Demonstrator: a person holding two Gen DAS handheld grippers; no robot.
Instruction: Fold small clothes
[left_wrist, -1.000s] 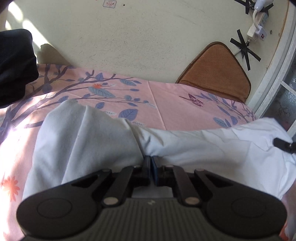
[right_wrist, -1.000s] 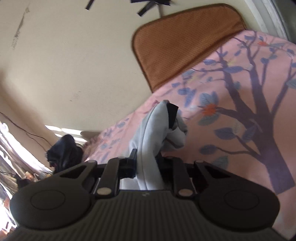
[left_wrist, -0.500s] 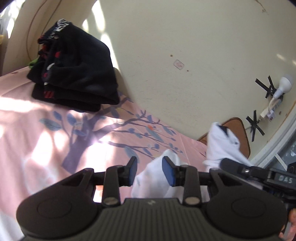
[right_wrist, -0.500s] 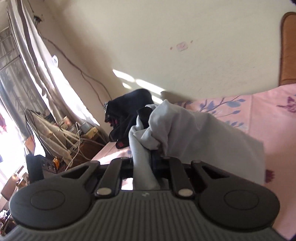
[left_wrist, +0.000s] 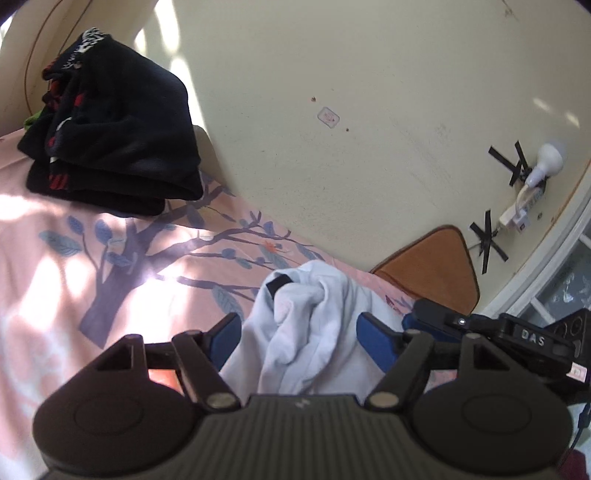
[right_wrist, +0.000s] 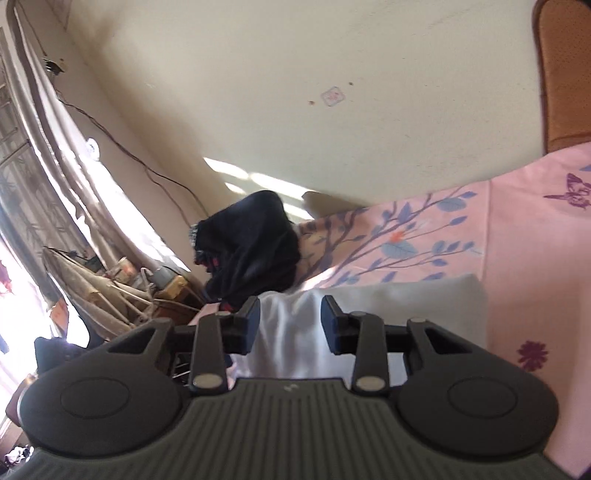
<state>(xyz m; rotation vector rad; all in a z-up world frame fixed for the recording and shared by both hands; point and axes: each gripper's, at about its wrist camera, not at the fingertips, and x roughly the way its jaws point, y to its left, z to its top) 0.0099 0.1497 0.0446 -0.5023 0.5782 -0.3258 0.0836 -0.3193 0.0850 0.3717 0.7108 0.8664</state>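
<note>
A small white garment (left_wrist: 314, 325) lies bunched on the pink tree-print bedsheet (left_wrist: 110, 266); a black trim tab shows at its top left. My left gripper (left_wrist: 299, 332) is open, its blue pads spread wide on either side of the bunched cloth. In the right wrist view the same garment (right_wrist: 369, 314) lies flatter on the sheet (right_wrist: 535, 295). My right gripper (right_wrist: 290, 321) is open, with white cloth showing between its pads. The right gripper's body also shows in the left wrist view (left_wrist: 491, 332), at the right.
A stack of folded black clothes (left_wrist: 110, 136) sits on the bed by the cream wall, also in the right wrist view (right_wrist: 255, 254). A brown cushion (left_wrist: 432, 269) leans at the wall. Cluttered furniture and curtains (right_wrist: 74, 221) stand beyond the bed's far end.
Both grippers have opened and let go of the white garment. It has dropped onto the sheet. The left gripper spread wider in the last half second.
</note>
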